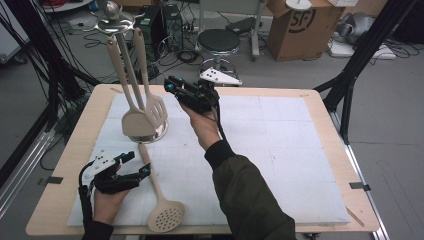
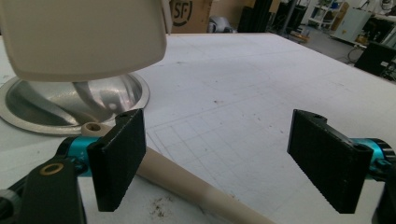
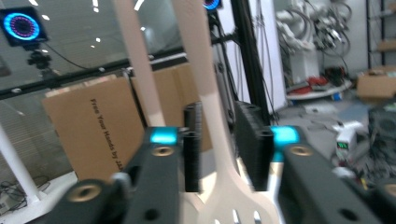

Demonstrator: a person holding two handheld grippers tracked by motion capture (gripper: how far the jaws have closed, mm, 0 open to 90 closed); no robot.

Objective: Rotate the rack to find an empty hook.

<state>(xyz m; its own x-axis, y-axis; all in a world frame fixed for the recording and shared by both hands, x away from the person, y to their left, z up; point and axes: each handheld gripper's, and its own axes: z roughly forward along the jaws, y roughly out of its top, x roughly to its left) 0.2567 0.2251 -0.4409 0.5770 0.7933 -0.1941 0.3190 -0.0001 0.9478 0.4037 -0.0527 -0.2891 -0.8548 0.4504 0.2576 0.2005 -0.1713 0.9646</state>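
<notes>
A metal utensil stand [image 1: 115, 24] rises from a round steel base [image 2: 70, 105] at the mat's back left. A solid beige spatula [image 1: 135, 122] and a slotted spatula [image 1: 156, 110] hang from it. My right gripper [image 1: 170, 86] points at the stand. In the right gripper view the slotted spatula's handle [image 3: 211, 107] runs between its jaws, which stand close on either side with thin gaps, so the right gripper [image 3: 219, 149] is open. A beige skimmer [image 1: 166, 217] lies on the mat. My left gripper [image 1: 140, 164] is open beside its handle [image 2: 187, 179], which passes next to one jaw.
A white gridded mat [image 1: 280, 150] covers the wooden table [image 1: 330, 107]. Behind the table stand a black stool [image 1: 218, 41] and a cardboard box [image 1: 300, 27]. Cables and black frame legs line the floor at the left and right.
</notes>
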